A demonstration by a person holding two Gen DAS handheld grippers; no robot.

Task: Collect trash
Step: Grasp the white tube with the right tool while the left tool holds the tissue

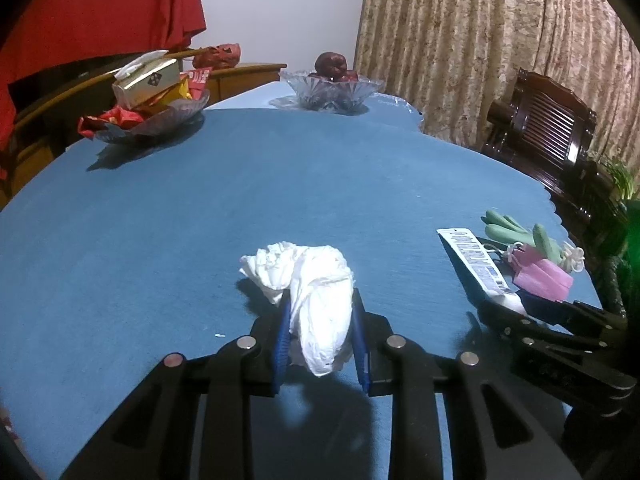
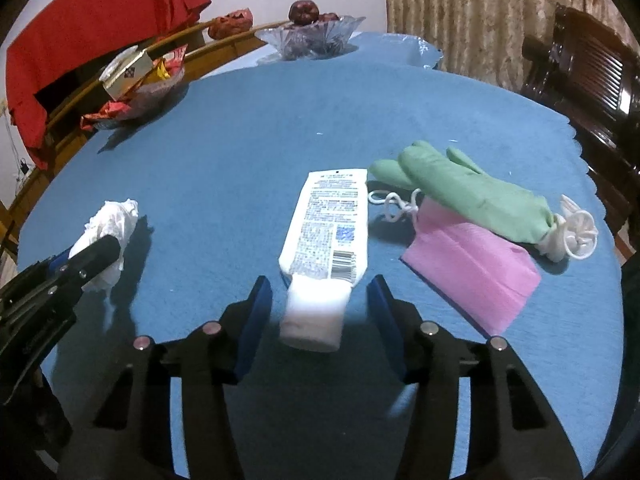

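Observation:
A crumpled white tissue (image 1: pixel 312 292) lies on the blue tablecloth (image 1: pixel 280 184). My left gripper (image 1: pixel 320 312) is shut on it, both blue pads pressing its sides; it also shows in the right wrist view (image 2: pixel 108 224). A white tube (image 2: pixel 328 232) with a printed label lies cap toward me. My right gripper (image 2: pixel 320 300) is open, its fingers either side of the tube's cap without touching. In the left wrist view the tube (image 1: pixel 476 264) and right gripper (image 1: pixel 516 312) sit at the right.
A green glove (image 2: pixel 464 196), a pink cloth (image 2: pixel 476 268) and a white cord (image 2: pixel 394 204) lie right of the tube. A glass dish of snack packets (image 1: pixel 152 96) and a glass fruit bowl (image 1: pixel 332 88) stand at the back. A dark wooden chair (image 1: pixel 548 128) is beyond the table's right edge.

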